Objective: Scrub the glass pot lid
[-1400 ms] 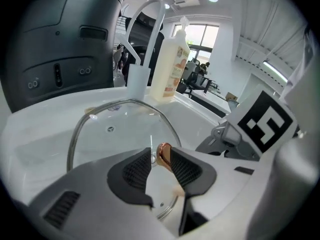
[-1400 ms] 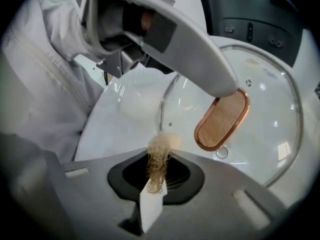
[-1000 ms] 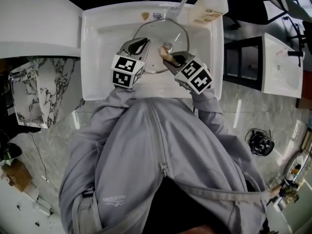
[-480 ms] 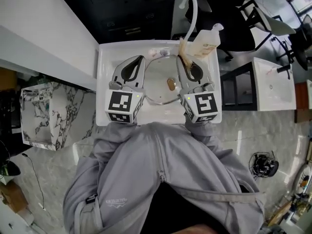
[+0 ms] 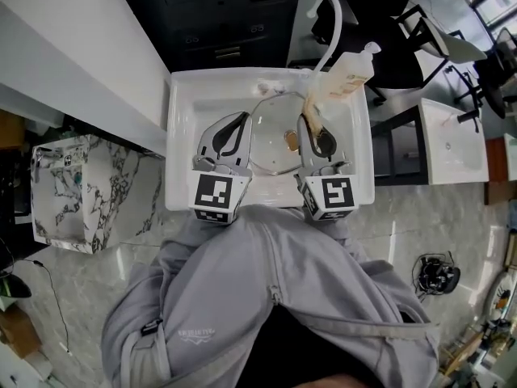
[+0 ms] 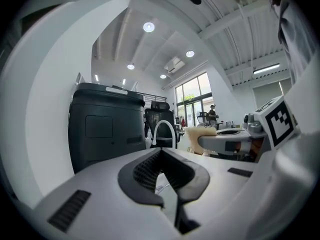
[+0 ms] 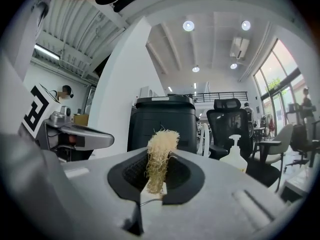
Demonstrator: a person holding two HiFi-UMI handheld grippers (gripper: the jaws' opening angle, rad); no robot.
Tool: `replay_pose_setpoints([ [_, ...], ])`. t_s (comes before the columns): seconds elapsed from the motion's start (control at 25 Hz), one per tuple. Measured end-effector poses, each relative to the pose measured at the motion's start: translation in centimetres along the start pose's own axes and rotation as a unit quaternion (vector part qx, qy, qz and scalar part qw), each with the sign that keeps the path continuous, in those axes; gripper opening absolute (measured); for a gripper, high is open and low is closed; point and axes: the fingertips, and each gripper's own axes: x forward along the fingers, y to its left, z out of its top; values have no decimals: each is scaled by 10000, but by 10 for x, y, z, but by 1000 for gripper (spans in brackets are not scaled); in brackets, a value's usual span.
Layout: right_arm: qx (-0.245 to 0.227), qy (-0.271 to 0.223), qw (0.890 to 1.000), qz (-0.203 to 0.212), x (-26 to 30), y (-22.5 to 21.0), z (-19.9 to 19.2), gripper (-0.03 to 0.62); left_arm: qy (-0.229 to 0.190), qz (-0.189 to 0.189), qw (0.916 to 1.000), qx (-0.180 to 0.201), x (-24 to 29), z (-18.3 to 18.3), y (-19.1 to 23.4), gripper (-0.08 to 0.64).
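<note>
One white sink (image 5: 182, 120) is the main container in view, set against a black cabinet (image 5: 218, 10), with a marbled box (image 5: 65, 188) standing on the floor well to its left. The sink holds the glass pot lid (image 5: 271, 136), which lies flat on the bottom, knob up and roughly centred. No water or suds can be made out in the sink. The left gripper (image 5: 238, 120) is held over the left part of the sink, its tip overlapping the lid's left edge in the head view. Its own view shows the left gripper (image 6: 161, 153) with jaws closed tight together and nothing between them, pointing level at the cabinet. The right gripper (image 5: 311, 126) is held over the right part of the sink, across the lid's right edge. It is clamped on a tan fibrous scrubber (image 5: 312, 108), which sticks out past the jaw tips. The right gripper view confirms this: the right gripper (image 7: 161, 160) pinches the scrubber (image 7: 161, 144) upright between its pads. Neither gripper view shows the lid, so both tools are clear of it. A white curved tap (image 5: 323, 14) rises at the sink's far right corner, and a soap pump bottle (image 5: 347, 75) leans just beside it. A second white basin (image 5: 452, 140) stands apart on the right, beyond a dark gap.
</note>
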Motion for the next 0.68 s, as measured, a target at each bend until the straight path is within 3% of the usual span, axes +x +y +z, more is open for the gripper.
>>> replay_pose_setpoints([
  [0.24, -96, -106, 9999, -28, 4, 7, 14, 35, 58, -19, 10000, -31, -6, -2, 4, 6],
  [0.68, -171, 25, 9998, -121, 7, 2, 0, 35, -62, -183, 9998, -92, 3, -12, 7, 8],
])
